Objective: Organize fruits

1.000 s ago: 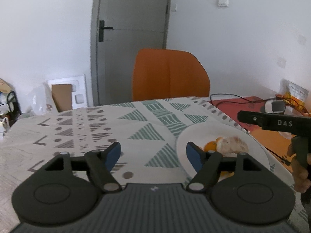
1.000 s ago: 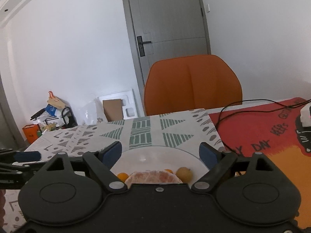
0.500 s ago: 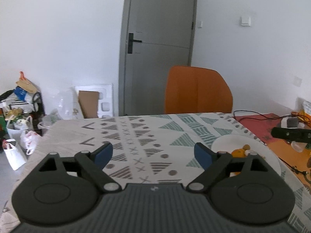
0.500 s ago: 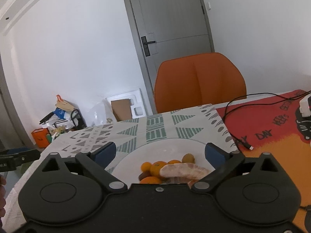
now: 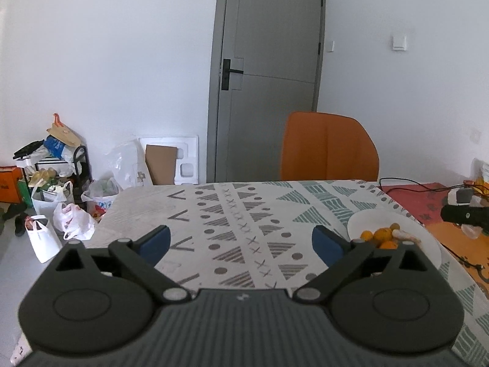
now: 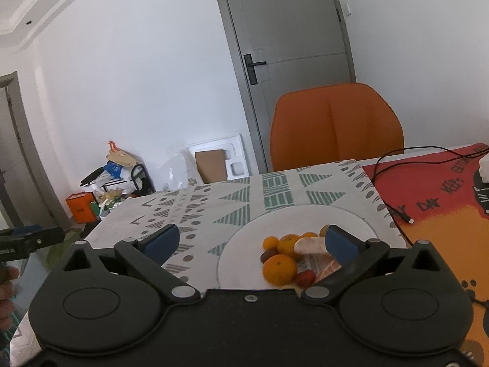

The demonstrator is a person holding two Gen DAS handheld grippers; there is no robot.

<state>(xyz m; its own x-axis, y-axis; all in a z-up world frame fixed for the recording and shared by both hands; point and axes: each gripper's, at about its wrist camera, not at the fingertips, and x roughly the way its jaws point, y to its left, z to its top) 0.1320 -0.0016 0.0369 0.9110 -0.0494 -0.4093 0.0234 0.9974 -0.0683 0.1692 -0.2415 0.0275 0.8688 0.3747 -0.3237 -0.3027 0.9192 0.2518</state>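
Pomelo segment (image 6: pixel 318 255) partly behind right tool (image 6: pixel 249 243)

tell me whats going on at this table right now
A person holds a pair of tongs in each hand over a patterned tablecloth. Both the left tongs and the right tongs are open and empty. The fruit, including a mandarin, sits piled on a white plate, untouched.

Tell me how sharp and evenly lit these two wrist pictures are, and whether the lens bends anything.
Left wrist view: soft even daylight, no glare; the door bows from fisheye, corners darken. Right wrist view: the white plate and the orange look sharp, the door frame leans and curves, and the left tongs at the edge are dim.
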